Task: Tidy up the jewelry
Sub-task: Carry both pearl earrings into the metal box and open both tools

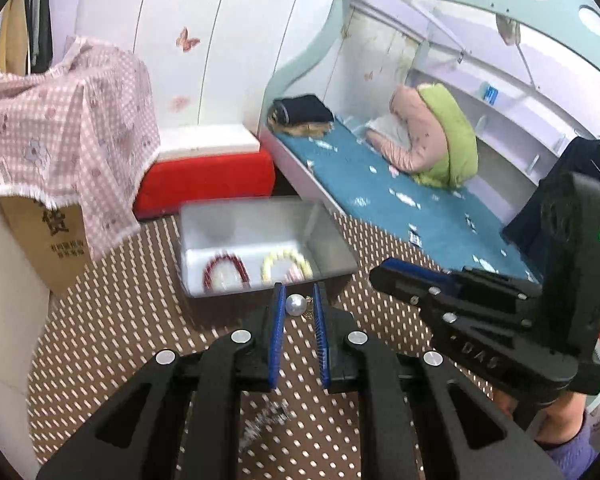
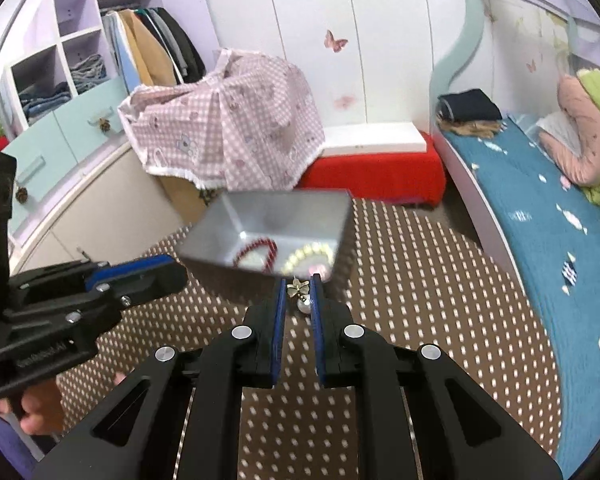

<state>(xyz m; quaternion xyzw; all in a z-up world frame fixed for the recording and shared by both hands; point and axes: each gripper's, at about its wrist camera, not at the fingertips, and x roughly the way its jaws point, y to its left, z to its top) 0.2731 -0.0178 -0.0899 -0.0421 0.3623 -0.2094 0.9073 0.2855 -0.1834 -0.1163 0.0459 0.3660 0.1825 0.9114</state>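
Here the grey metal tray [image 1: 244,216] sits on the brown dotted mat [image 1: 112,320] and holds two bead bracelets side by side: a dark red one [image 1: 225,266] on the left and a cream one [image 1: 286,262] on the right, with something pink, too blurred to name, at the cream one's edge. The left tongs [image 1: 299,304] pinch a pearl earring [image 1: 295,305] just before the tray's near wall. The right tongs [image 2: 298,294] are pressed on a flower-and-pearl earring [image 2: 300,294], its pearl hanging below the gold flower, close to the tray's near corner.
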